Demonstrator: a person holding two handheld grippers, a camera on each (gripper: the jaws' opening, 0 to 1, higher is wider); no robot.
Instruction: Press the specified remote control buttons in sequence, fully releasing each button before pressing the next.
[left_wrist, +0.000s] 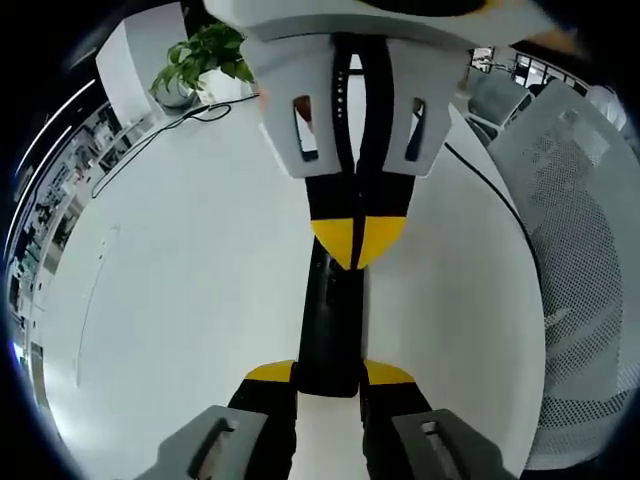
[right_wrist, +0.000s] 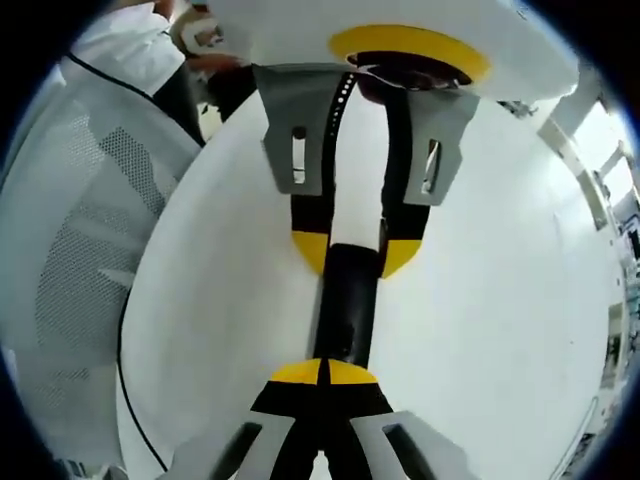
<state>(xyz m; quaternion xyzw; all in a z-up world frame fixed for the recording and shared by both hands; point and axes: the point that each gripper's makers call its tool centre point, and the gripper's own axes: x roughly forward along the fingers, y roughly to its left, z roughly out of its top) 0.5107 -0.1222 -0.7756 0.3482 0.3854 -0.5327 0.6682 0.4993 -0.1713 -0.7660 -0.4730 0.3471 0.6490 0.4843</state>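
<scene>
Yellow-tipped jaws of the left gripper (left_wrist: 328, 374) were seen clamped on the near end of the black remote control (left_wrist: 330, 320), which lay on the white table (left_wrist: 180, 280). Opposite, the right gripper (right_wrist: 324, 374) was closed, its tips apparently pressed onto the remote.

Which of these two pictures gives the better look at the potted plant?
The left gripper view. The potted plant stands at the white table's far edge there, leaves and pot clear. The right gripper view faces the black remote and a mesh chair instead.
</scene>
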